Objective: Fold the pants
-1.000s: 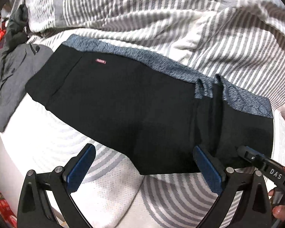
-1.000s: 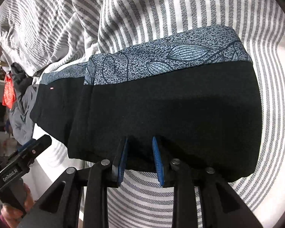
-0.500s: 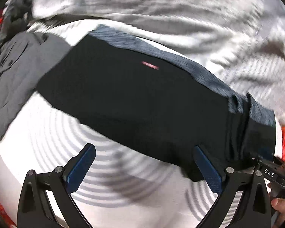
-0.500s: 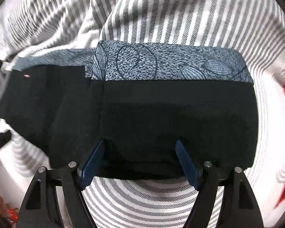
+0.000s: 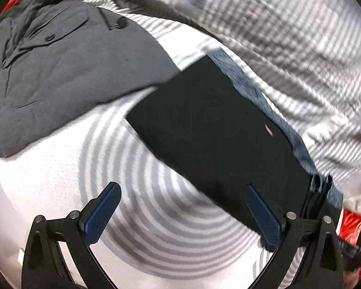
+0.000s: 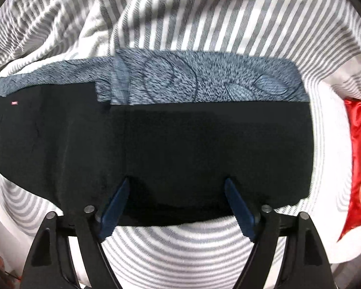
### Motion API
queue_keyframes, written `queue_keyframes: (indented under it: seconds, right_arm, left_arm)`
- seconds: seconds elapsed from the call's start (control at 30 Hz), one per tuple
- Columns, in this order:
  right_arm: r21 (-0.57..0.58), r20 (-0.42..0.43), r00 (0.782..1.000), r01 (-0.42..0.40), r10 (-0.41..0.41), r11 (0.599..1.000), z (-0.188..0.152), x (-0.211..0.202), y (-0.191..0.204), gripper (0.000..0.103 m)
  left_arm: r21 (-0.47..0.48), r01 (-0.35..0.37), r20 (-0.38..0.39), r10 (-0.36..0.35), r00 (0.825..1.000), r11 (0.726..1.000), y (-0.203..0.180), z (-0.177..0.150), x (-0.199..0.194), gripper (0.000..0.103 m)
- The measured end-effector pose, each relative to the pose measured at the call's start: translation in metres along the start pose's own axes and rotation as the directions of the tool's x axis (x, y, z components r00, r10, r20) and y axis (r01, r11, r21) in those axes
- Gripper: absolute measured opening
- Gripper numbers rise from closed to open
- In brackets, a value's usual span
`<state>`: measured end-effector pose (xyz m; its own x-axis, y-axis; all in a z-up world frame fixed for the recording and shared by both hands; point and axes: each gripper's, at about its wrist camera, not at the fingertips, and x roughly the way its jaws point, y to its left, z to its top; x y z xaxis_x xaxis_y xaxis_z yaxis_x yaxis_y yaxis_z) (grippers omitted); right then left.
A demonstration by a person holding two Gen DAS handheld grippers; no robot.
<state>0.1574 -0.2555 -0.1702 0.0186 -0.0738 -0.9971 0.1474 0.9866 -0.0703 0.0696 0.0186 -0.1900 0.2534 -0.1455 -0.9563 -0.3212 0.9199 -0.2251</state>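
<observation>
Left wrist: grey jacket (image 5: pixel 67 72) just beside black pants (image 5: pixel 216 139).

1. Left gripper (image 5: pixel 183 213): black skeletal frame with triangular cut-outs; fingers (image 5: pixel 103 213) faced with blue textured pads.
2. Silver round screws sit at each finger's base.
3. Right gripper (image 6: pixel 177 207): identical black frame, blue pads, silver screws.
</observation>
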Motion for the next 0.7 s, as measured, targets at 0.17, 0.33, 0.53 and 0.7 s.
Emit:
queue_keyframes:
  seconds: [0.17, 0.33, 0.53, 0.7]
  right_arm:
    - [-0.066, 0.022, 0.994, -0.104, 0.106, 0.992, 0.0, -0.015, 0.046, 0.084]
    - [-0.101, 0.009, 0.979, -0.202, 0.204, 0.974, 0.003, -0.015, 0.088, 0.083]
    - [-0.11, 0.013, 0.963, -0.268, 0.271, 0.957, -0.007, -0.007, 0.097, 0.082]
    - [-0.09, -0.001, 0.948, -0.318, 0.319, 0.944, -0.011, -0.011, 0.086, 0.076]
  left_arm:
    - [-0.094, 0.067, 0.012, -0.066, 0.998, 0.993, 0.022, 0.015, 0.006, 0.103]
    - [-0.17, 0.172, 0.016, -0.172, 0.985, 0.97, 0.033, 0.022, 0.019, 0.103]
    - [-0.223, 0.244, -0.005, -0.252, 0.968, 0.944, 0.03, 0.028, 0.04, 0.103]
    - [-0.224, 0.281, 0.005, -0.288, 0.958, 0.933, 0.023, 0.033, 0.043, 0.103]
